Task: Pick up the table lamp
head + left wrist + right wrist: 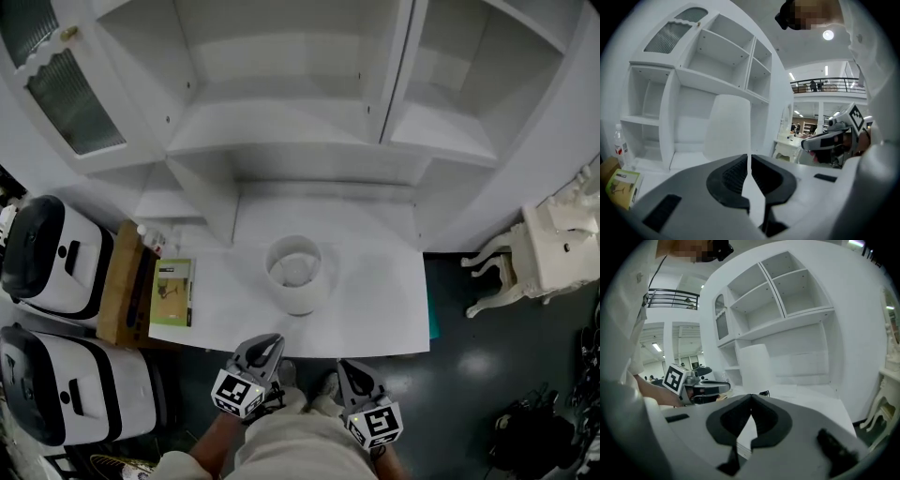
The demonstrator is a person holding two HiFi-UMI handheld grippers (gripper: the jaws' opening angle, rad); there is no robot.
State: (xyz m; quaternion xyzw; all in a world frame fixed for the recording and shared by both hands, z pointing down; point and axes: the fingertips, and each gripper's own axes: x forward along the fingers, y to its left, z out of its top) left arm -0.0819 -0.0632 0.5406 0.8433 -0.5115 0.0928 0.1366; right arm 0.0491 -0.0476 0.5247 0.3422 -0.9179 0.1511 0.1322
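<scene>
The table lamp [295,272] is white with a round shade and stands near the middle of the white table [375,309]. Seen from above, its shade opening faces up. Both grippers hang just off the table's front edge, short of the lamp. My left gripper [269,344] has its jaws shut with nothing between them, and the lamp shade [727,124] rises straight ahead of it. My right gripper [350,369] is also shut and empty, with the lamp [757,366] ahead and slightly left. Each gripper shows in the other's view: the right gripper [829,138], the left gripper [701,387].
A white shelf cabinet [291,112] backs the table. A green box [172,292], a cardboard box [122,281] and a water bottle [150,237] sit at the table's left end. Two white cases [56,258] stand left; an ornate white side table [548,248] stands right.
</scene>
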